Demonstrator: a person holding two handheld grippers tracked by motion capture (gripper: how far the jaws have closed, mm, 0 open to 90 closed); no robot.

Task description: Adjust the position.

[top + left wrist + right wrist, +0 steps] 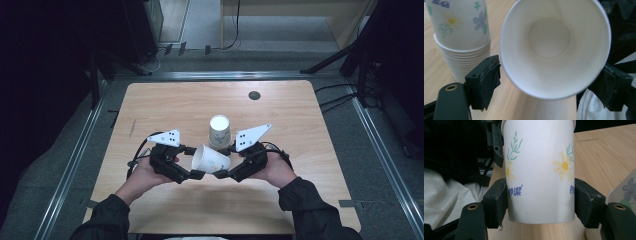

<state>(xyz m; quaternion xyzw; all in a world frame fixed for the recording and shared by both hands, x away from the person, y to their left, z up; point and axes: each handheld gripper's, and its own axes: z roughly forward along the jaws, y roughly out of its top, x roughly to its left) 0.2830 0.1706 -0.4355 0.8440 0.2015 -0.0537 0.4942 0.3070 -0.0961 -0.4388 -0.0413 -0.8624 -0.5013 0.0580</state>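
A white paper cup (212, 159) printed with daisies lies on its side just above the wooden table (165, 105), held between both grippers. My left gripper (194, 162) grips it at the rim, and the left gripper view looks straight into the empty cup (549, 37), with the left gripper (551, 80) jaws against either side of the mouth. My right gripper (224, 162) is shut on the cup's body near the base; in its own view the right gripper (540, 200) presses both pads on the cup (539, 170). A stack of upside-down cups (220, 131) stands right behind.
The cup stack (461, 37) is close to the left gripper's left jaw and shows at the right edge as the stack (624, 192). A dark round hole (254, 95) sits at the table's far right. Metal rails and cables surround the table.
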